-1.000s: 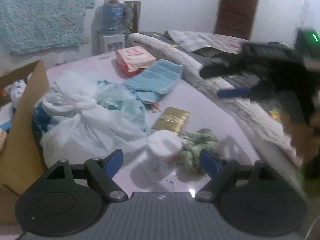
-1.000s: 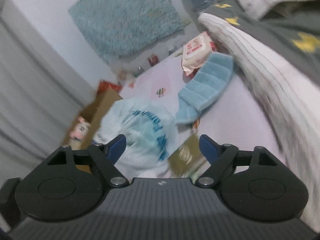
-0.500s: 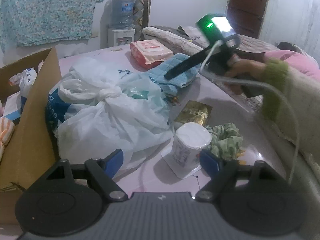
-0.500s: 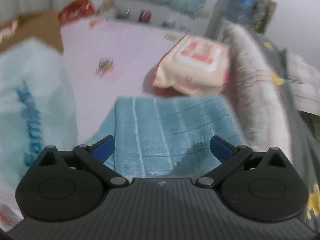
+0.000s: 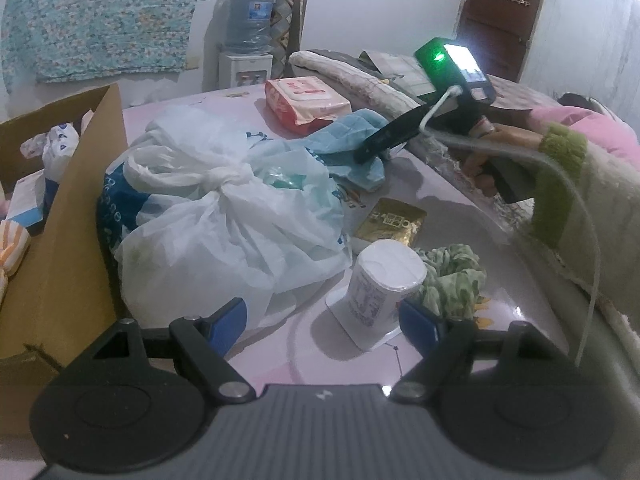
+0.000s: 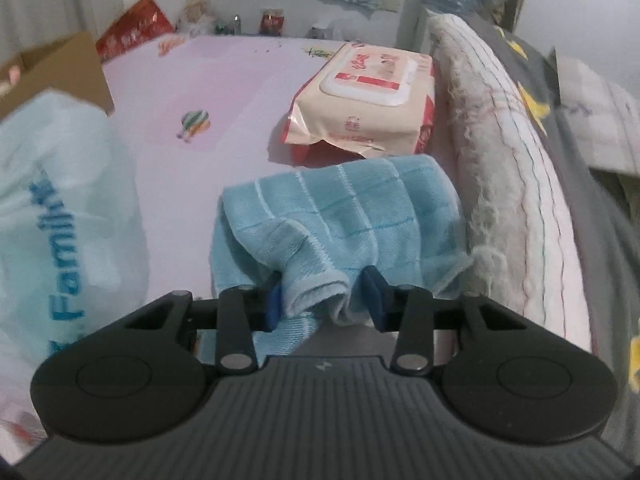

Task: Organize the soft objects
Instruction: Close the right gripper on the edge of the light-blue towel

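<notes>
A light blue towel [image 6: 340,208] lies crumpled on the pink table [image 6: 224,92], in front of a pack of wet wipes [image 6: 368,100]. My right gripper [image 6: 324,296] is closing its jaws, and a bunched fold of the towel sits pressed between the blue pads. In the left wrist view that gripper [image 5: 372,148] reaches down onto the towel [image 5: 352,136], held by a hand in a green cuff. My left gripper [image 5: 320,316] hangs open and holds nothing, above an upside-down white cup [image 5: 380,284] and beside a green scrunchie [image 5: 452,276].
A knotted white plastic bag [image 5: 224,216] fills the table's middle. An open cardboard box [image 5: 60,240] with several items stands at the left. A gold packet [image 5: 392,220] lies near the cup. Folded blankets [image 6: 512,160] run along the right edge.
The right gripper swung in, came down on the blue towel and narrowed its jaws around a fold, which has bunched up. The left gripper has barely shifted.
</notes>
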Demonstrator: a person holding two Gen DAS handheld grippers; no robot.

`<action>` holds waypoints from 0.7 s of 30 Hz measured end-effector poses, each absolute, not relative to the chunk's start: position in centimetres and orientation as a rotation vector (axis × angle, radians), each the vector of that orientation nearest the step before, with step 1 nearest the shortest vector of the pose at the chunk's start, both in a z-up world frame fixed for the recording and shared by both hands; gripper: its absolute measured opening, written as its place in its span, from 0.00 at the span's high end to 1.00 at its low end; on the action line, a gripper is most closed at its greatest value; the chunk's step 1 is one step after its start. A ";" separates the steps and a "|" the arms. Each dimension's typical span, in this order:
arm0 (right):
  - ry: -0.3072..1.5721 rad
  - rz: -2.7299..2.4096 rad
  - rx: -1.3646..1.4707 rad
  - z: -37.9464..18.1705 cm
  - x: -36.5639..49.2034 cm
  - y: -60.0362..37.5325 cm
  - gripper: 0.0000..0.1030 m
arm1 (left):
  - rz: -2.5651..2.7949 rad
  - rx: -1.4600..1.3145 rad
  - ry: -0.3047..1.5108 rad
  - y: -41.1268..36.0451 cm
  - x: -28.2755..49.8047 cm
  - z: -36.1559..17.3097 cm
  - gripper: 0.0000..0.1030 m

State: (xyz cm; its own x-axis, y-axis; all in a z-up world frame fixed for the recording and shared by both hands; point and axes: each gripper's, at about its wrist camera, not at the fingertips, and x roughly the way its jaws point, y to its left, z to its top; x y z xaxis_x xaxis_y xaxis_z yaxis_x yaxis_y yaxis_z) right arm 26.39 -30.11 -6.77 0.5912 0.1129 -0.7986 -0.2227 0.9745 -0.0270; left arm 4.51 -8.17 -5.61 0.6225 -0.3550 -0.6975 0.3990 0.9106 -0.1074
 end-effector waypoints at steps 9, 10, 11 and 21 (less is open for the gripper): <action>0.757 0.150 0.039 -1.9 19.8 -33.1 0.91 | -0.454 0.052 0.760 -8.1 3.3 -5.0 0.18; 0.740 0.147 0.057 -1.3 18.8 -33.6 0.91 | -0.458 0.052 0.758 -8.1 3.2 -5.0 0.18; 0.738 0.149 0.079 -0.9 18.1 -33.9 0.91 | -0.461 0.053 0.756 -8.1 3.1 -5.0 0.18; 0.900 0.114 0.732 -4.4 18.8 -37.7 0.46 | -0.462 0.037 0.744 -7.8 2.6 -4.9 0.18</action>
State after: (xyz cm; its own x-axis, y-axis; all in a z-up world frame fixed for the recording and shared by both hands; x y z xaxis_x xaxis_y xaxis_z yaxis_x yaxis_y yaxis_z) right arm 18.80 -37.69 -4.41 0.6331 0.3839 -0.6722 0.2037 0.7551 0.6232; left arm 2.61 -7.79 -4.91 0.6407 -0.3921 -0.6601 0.4178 0.8994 -0.1288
